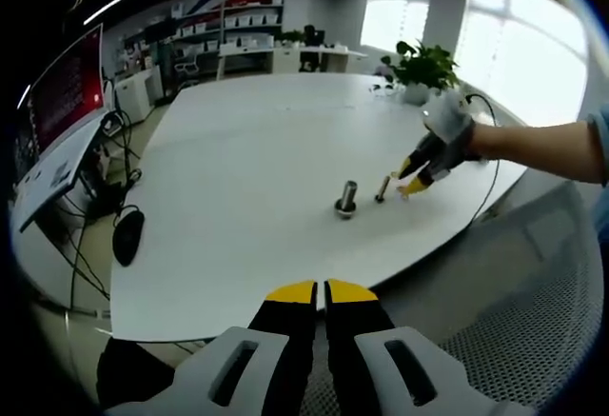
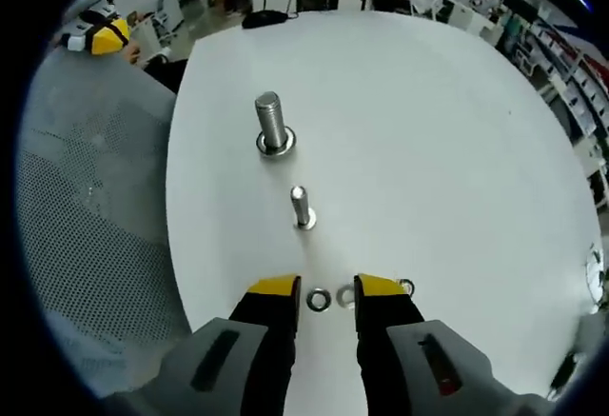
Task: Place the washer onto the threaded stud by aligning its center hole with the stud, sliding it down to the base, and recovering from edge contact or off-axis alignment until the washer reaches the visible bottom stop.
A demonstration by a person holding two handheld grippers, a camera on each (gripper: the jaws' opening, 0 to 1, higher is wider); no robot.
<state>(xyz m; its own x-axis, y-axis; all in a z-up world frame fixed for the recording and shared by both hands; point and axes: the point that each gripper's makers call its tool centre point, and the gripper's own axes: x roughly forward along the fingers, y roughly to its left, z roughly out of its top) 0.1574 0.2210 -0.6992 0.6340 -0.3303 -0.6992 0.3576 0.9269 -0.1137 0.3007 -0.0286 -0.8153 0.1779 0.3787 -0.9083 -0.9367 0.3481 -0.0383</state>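
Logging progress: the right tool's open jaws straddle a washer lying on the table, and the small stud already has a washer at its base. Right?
Not quite. The right gripper view shows the small stud bare; the large stud has a washer at its base. Right tool, washer as stated.

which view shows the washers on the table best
The right gripper view: the washers lie flat on the white table just ahead of the open right claw, holes visible. In the left gripper view they are too small to make out beside the small stud.
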